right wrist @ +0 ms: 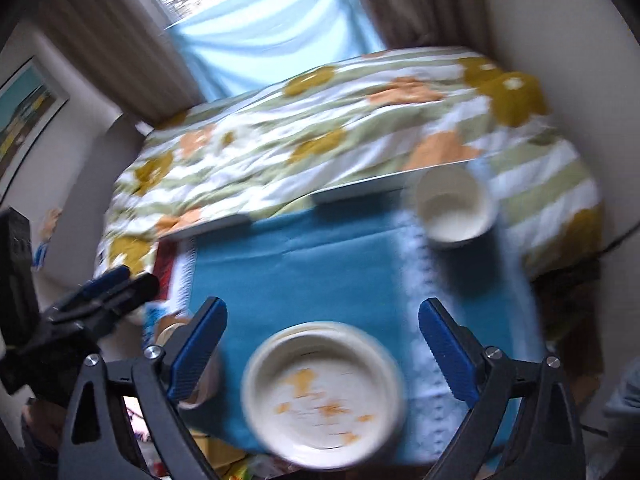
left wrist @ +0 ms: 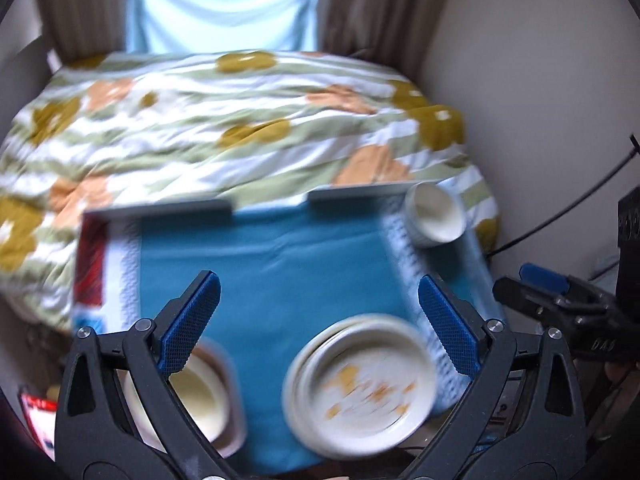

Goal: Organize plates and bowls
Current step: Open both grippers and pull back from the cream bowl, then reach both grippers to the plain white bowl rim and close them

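A stack of white plates (left wrist: 360, 384) with orange marks sits at the near edge of a blue cloth (left wrist: 280, 264); it also shows in the right wrist view (right wrist: 324, 392). A small white bowl (left wrist: 436, 216) stands at the far right corner of the tray; the right wrist view shows it too (right wrist: 454, 208). A cream bowl in a brownish dish (left wrist: 200, 396) lies near left, partly behind my left finger. My left gripper (left wrist: 320, 320) is open above the plates. My right gripper (right wrist: 322, 336) is open above the plates. Both are empty.
The blue cloth (right wrist: 304, 272) covers a low tray table on a bed with a flowered quilt (left wrist: 200, 128). Curtains (left wrist: 224, 4) and walls stand behind. The right gripper's body (left wrist: 560, 304) shows at the right of the left wrist view. Cables hang at right.
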Motion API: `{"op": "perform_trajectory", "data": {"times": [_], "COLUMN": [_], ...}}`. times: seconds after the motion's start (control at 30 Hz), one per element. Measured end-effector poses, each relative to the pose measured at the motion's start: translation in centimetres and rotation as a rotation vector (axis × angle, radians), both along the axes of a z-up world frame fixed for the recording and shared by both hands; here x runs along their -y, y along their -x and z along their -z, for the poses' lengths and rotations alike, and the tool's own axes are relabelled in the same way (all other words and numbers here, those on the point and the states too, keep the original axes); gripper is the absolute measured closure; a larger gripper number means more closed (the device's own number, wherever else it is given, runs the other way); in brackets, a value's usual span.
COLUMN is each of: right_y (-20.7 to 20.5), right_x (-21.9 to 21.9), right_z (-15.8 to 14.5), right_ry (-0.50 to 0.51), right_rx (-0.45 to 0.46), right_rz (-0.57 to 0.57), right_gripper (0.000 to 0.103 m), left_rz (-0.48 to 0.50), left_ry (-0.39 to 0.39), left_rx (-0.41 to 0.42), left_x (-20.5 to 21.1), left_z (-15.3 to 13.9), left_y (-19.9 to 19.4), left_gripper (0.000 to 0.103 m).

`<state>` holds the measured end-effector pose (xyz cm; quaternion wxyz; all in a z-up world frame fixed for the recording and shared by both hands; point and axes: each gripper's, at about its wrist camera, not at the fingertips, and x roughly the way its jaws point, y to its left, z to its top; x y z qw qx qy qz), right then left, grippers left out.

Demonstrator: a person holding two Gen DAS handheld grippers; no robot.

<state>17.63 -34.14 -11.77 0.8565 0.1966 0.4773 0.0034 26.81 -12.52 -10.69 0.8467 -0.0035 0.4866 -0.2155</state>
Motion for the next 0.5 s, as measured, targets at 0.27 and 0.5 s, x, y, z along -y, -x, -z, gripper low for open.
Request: {"op": "perform_trajectory", "data": {"times": [0.27, 0.5], "right_y": [-2.1, -6.2], "right_x": [9.4, 12.6], "right_z": [5.7, 12.5], "right_ry": [-0.175, -0.243], "right_rx": [-0.071, -0.148], "right_rz": [0.163, 0.192], "right_gripper": [0.009, 0.046], "left_rz": [0.183, 0.259], "left_ry": [-0.031, -0.135], "left_rx": [-0.081, -0.206], "left_x": [14.7, 22.0], "left_z": [4.1, 12.5], "left_y": [-6.7, -12.0], "left_gripper": [0.006, 0.053]}}
